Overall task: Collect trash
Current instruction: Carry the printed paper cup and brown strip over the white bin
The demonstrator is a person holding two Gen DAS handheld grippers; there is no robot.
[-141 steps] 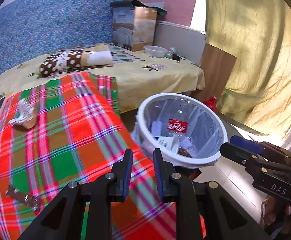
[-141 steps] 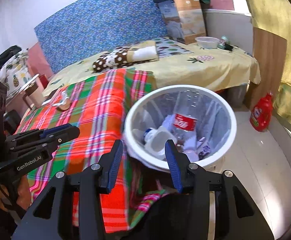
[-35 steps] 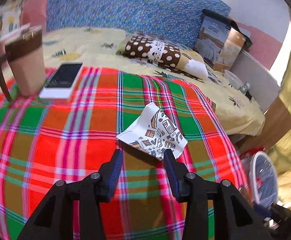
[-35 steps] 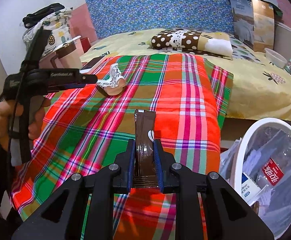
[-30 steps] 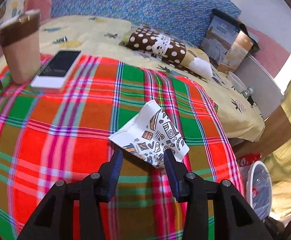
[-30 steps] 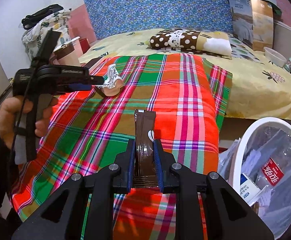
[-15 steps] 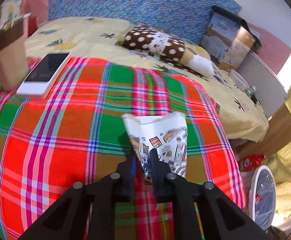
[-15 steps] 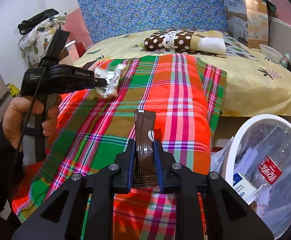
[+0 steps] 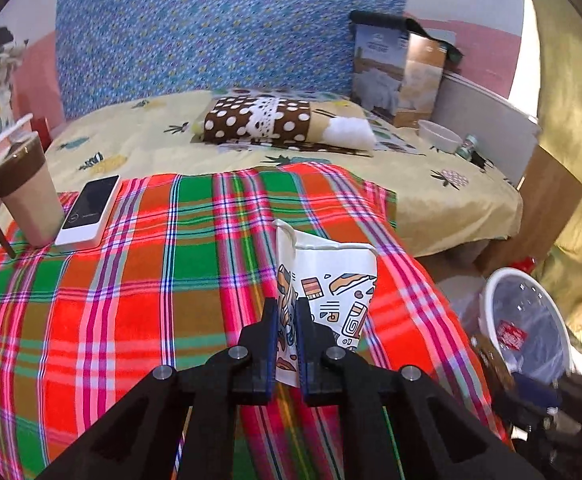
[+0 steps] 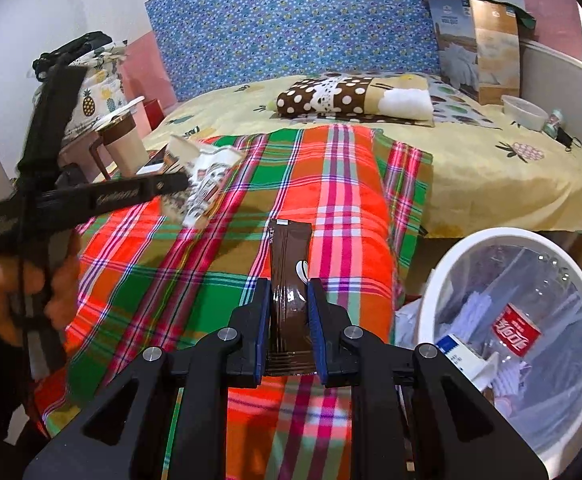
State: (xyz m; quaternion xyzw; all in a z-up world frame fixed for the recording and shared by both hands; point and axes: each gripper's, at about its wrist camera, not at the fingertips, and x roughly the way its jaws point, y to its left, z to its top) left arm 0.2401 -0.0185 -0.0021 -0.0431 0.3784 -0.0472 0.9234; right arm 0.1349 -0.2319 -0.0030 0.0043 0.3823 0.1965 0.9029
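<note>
The left gripper [image 9: 286,322] has just been closing, and its jaws are now clenched on the lower edge of the patterned paper cup [image 9: 327,280], flattened between the pads; a second ago the same cup lay on the plaid blanket [image 9: 131,280] ahead of open jaws. In the right wrist view the cup [image 10: 207,188] hangs from the left gripper's tips [image 10: 181,184] clear of the blanket, so the pick appears complete. The right gripper [image 10: 289,312] is grasping a brown snack wrapper [image 10: 289,264], which stands upright between its jaws and projects forward beyond the tips, as it did a second ago. Both pieces of trash are therefore in hand and off the blanket. The white bin [image 10: 451,264], lined with clear plastic and already holding a bottle and papers, sits low and to the right of the right gripper's jaws; from the left gripper it lies further to the right [image 9: 491,300], past the blanket's edge. In my judgement the next step is carriage of both items to the bin; the cup has the longer run. A mug [image 9: 27,196] and a phone [image 9: 91,210] stand well to the left of the left jaws and are not trash.
</note>
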